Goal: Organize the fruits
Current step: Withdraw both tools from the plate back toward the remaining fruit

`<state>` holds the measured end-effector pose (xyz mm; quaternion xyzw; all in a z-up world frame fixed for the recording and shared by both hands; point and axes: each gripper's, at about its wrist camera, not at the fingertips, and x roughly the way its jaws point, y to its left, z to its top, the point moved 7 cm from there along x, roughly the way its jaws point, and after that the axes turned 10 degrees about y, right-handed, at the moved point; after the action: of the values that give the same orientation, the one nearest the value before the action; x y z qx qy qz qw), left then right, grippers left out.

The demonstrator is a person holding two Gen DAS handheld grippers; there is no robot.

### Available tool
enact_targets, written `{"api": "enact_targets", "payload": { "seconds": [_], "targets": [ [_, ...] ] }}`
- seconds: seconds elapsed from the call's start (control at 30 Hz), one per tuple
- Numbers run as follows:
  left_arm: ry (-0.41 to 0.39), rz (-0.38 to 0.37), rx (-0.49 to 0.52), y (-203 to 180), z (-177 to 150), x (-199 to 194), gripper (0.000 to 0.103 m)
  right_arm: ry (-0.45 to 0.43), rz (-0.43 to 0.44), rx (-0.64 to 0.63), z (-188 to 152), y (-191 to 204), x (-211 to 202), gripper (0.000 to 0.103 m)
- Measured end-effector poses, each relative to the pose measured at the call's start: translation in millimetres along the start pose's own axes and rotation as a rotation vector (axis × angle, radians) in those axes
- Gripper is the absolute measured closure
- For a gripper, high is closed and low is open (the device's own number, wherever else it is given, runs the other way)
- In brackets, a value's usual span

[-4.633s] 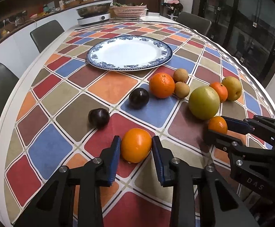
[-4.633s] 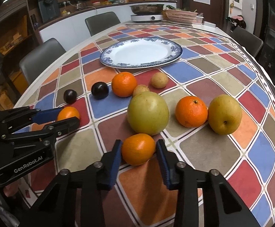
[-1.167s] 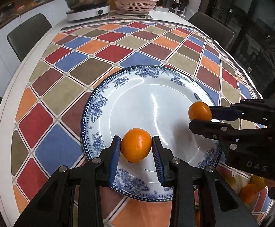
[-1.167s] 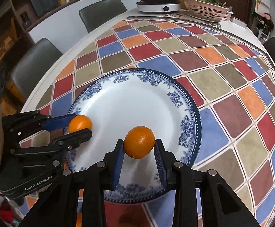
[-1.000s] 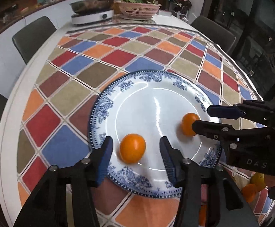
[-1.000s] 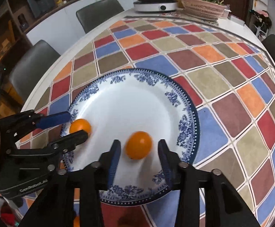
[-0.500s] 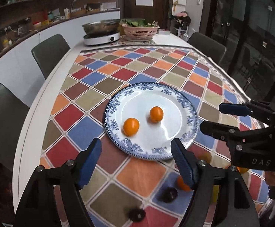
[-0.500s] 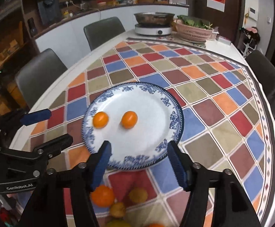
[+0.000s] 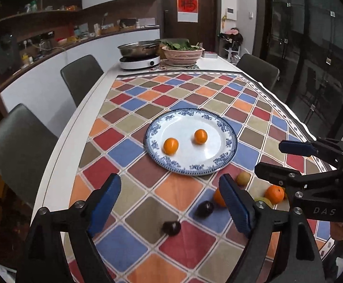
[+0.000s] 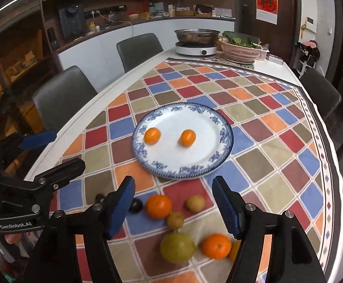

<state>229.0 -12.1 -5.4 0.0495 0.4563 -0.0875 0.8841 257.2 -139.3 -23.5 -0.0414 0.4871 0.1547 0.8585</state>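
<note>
Right wrist view: both claws (image 10: 172, 202) are gaping empty above the tabletop (image 10: 265, 127).
Two oranges (image 10: 188, 137) are sitting on the plate (image 10: 218, 162); the left claw (image 9: 169, 202), jaws just widening, is hanging over loose fruit (image 10: 159, 206).

The left gripper (image 9: 170, 200) was built of matte black angular links with triangular cut-outs, and each of its 2 fingers was tipped with a blue ribbed pad. Round silver screws were set at the joints. "GenRobot.AI" was printed in pale letters on its body, as seen from the right wrist view. The right gripper (image 10: 173, 202) was made to the same pattern, with black links, blue ribbed pads and silver screws, and "DAS" was marked on its side.
</note>
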Motion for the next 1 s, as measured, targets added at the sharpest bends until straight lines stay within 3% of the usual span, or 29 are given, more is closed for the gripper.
{"api": "enact_targets", "payload": {
  "seconds": [0.2,0.4,0.7,1.0],
  "targets": [
    [0.01,0.011,-0.035,4,-21,-4,0.017,0.022,0.013,0.058,-20,2,-3,0.035],
    [0.027,0.042,-0.02,4,-45,-3,0.017,0.024,-0.04,0.102,-40,-2,-5,0.035],
    [0.039,0.065,0.002,1,-75,11,0.017,-0.079,-0.096,0.219,-69,-13,-9,0.035],
    [0.029,0.069,0.002,7,-86,23,0.017,-0.068,-0.116,0.247,-86,-12,2,0.035]
  ]
}}
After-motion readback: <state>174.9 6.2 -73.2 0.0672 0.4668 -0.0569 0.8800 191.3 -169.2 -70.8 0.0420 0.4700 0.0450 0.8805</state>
